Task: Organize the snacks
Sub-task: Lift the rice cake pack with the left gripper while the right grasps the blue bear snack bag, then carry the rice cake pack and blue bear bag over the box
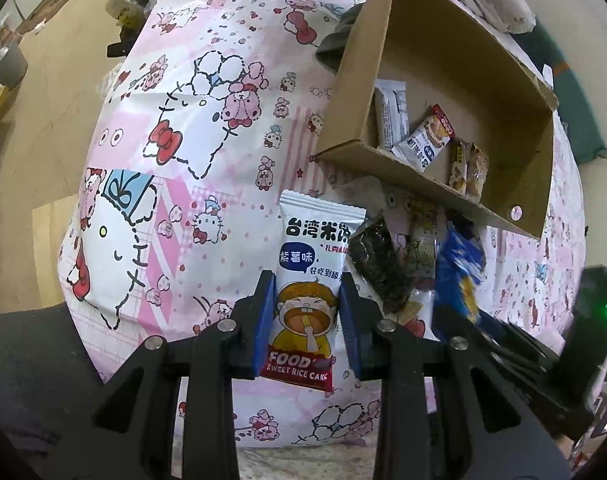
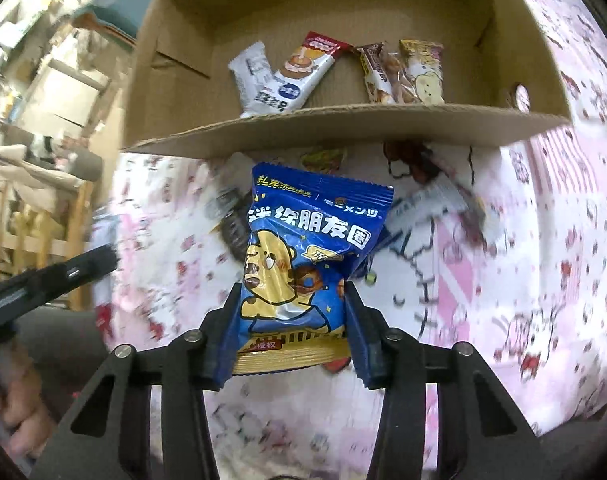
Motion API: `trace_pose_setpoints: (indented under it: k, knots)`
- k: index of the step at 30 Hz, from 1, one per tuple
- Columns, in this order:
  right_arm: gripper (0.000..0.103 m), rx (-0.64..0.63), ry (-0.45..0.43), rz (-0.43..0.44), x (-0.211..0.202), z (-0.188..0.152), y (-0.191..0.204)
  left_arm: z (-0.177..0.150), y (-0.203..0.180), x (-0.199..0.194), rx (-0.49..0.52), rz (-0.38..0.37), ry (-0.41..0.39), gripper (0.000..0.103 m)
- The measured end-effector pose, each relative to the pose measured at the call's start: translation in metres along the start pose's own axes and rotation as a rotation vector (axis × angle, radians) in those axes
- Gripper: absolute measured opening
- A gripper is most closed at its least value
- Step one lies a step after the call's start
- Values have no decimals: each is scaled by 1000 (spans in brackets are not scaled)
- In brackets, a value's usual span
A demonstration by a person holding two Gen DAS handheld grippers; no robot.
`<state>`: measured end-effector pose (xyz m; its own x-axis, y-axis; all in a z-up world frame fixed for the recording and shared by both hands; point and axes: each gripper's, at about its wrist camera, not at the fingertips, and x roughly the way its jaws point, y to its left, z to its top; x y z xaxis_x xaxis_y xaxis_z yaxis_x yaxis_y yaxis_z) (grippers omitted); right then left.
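- Left wrist view: the left gripper (image 1: pixel 306 312) is clamped on a white rice cake packet (image 1: pixel 309 280), its blue pads pressing both sides, above a pink cartoon-print cloth (image 1: pixel 175 128).
- Just beside the packet lie a dark snack packet (image 1: pixel 377 264) and a blue bag (image 1: pixel 461 280), blurred.
- An open cardboard box (image 1: pixel 387 44) sits beyond with several snacks inside.
- Right wrist view: the right gripper (image 2: pixel 289 320) grips the blue bag (image 2: pixel 311 248) between its pads, in front of the box (image 2: pixel 343 128).
- In the box lie a white bar (image 2: pixel 253 76), a red-topped packet (image 2: pixel 303 76) and two cookie packs (image 2: pixel 403 72).
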<state>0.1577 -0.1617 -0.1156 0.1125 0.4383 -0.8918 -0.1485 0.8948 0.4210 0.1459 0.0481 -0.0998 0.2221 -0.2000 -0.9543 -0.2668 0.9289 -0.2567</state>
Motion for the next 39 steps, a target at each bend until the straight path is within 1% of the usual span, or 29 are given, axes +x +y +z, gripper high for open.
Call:
trace_pose_setpoints:
  k: [4, 6, 7, 8, 10, 12, 14, 15, 17, 20, 21, 25, 32, 33, 34, 36, 39]
  knots:
    - [48, -4, -42, 69, -25, -12, -1, -2, -2, 0, 17, 23, -11, 27]
    - [48, -5, -84, 129, -40, -17, -1, -3, -2, 1, 23, 30, -21, 27]
    - [48, -6, -104, 148, -46, -20, -3, -2, -3, 2, 30, 48, -26, 27]
    - [48, -8, -122, 161, -56, -21, -5, -2, -2, 3, 29, 56, -30, 27]
    - [48, -6, -162, 192, -70, -21, -8, 0, 0, 0, 17, 46, -47, 27]
    - [48, -6, -204, 204, -82, -17, -10, 0, -1, -7, 24, 52, -81, 27]
    - [48, -21, -252, 202, -89, -11, -10, 2, -5, -17, 45, 64, -132, 27]
    - [48, -32, -292, 196, -96, -9, -13, 3, -6, -22, 49, 70, -155, 27]
    - [48, -25, -333, 187, -100, -6, -21, 8, -5, -32, 39, 84, -206, 27]
    - [48, -6, -386, 161, -107, 4, -31, 17, -5, -45, 23, 64, -241, 27]
    - [48, 1, -399, 157, -108, 9, -34, 22, -9, -50, 31, 58, -256, 27]
    - [48, 30, -449, 148, -118, 23, -45, 38, -31, -64, 95, 78, -319, 27]
    - [48, 65, -507, 125, -126, 46, -59, 74, -71, -70, 162, 46, -340, 27]
    - [48, 76, -517, 132, -126, 51, -61, 77, -75, -68, 167, 36, -334, 27]
    - [48, 85, -522, 136, -126, 54, -63, 83, -79, -61, 177, 15, -312, 27]
    - [48, 95, -518, 138, -123, 63, -68, 89, -84, -51, 174, 0, -289, 27]
    - [48, 99, -516, 118, -120, 73, -72, 96, -95, -40, 200, 0, -291, 27]
